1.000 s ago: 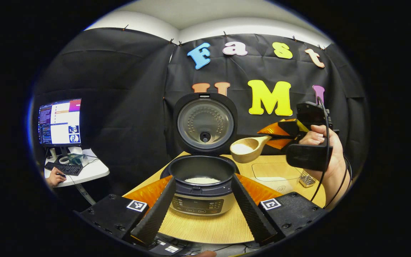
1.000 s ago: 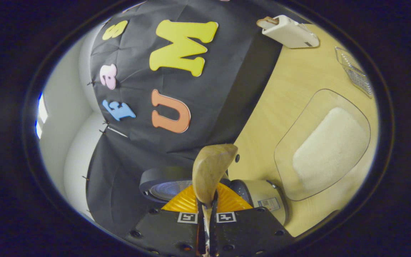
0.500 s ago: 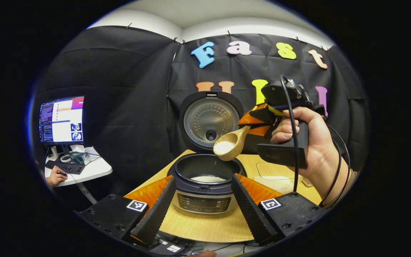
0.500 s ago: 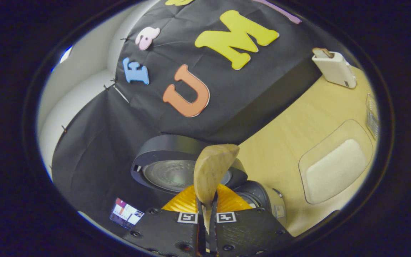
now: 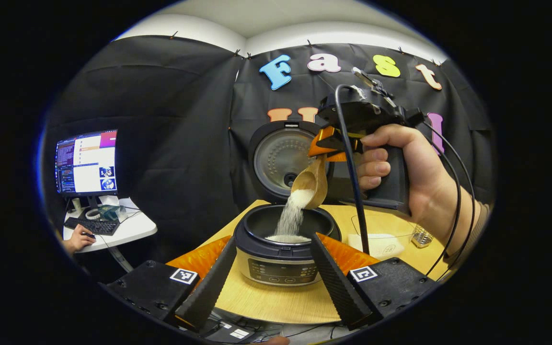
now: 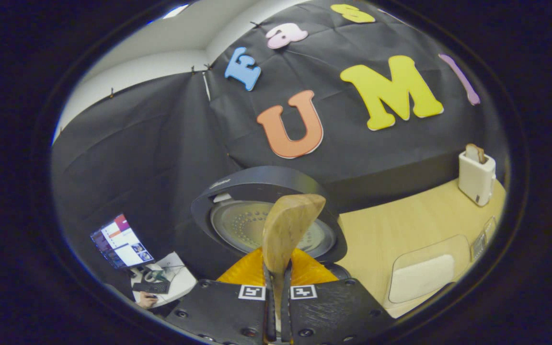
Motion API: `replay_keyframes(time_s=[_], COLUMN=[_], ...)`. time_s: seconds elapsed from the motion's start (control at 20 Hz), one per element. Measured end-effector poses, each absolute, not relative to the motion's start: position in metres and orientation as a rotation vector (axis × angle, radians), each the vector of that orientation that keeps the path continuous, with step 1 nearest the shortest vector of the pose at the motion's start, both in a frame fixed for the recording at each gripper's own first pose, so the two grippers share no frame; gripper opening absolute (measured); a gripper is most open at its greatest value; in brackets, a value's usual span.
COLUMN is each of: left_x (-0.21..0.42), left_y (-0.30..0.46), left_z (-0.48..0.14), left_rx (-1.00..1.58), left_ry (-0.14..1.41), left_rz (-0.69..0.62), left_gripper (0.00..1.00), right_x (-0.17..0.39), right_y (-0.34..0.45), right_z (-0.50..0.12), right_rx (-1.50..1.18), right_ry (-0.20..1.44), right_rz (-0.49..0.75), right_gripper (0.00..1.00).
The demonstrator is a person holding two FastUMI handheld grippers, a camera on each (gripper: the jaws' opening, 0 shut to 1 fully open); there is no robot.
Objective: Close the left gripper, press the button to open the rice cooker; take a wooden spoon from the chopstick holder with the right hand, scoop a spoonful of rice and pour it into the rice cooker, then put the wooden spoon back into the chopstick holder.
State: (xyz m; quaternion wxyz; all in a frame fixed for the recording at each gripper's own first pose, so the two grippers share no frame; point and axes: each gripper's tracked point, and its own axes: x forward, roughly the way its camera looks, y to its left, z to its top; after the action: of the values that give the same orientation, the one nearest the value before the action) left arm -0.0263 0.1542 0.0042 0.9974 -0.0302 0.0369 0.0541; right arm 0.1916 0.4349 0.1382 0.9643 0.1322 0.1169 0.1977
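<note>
The rice cooker (image 5: 281, 256) stands open on the wooden table, its lid (image 5: 283, 160) upright behind the pot. In the left gripper view a hand holds my right gripper (image 5: 325, 147) above the pot, shut on the handle of the wooden spoon (image 5: 310, 184). The spoon is tipped down and a stream of rice (image 5: 291, 215) falls from it onto the rice in the pot. My left gripper (image 5: 273, 282) is open in front of the cooker, its fingers either side of the control panel, apart from it. In the right gripper view the spoon (image 6: 288, 230) sticks out of my right gripper (image 6: 278, 306) before the lid (image 6: 266, 220).
A clear tray of rice (image 5: 376, 242) and the mesh chopstick holder (image 5: 421, 235) sit right of the cooker. A white toaster (image 6: 476, 177) stands at the table's far right. Off to the left are a monitor (image 5: 86, 160) and a side desk with a person's hand (image 5: 79, 238).
My right gripper carried the loaded spoon left and up over the pot, then tilted it; rice now pours out. The left gripper drew back slightly.
</note>
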Motion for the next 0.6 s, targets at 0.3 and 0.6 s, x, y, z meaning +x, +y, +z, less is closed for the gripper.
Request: replay_keyframes(time_s=[0.3, 0.6], left_x=[-0.026, -0.024], left_y=[0.162, 0.172], left_z=[-0.001, -0.011], left_rx=[-0.060, -0.090], left_ry=[0.091, 0.119], left_rz=[0.126, 0.120], left_gripper=[0.98, 0.98], right_x=[0.189, 0.186], right_y=[0.442, 0.450], right_z=[0.149, 0.151], right_rx=[0.013, -0.245], right_ry=[0.166, 0.074], right_rz=[0.418, 0.415], right_gripper=[0.04, 0.04])
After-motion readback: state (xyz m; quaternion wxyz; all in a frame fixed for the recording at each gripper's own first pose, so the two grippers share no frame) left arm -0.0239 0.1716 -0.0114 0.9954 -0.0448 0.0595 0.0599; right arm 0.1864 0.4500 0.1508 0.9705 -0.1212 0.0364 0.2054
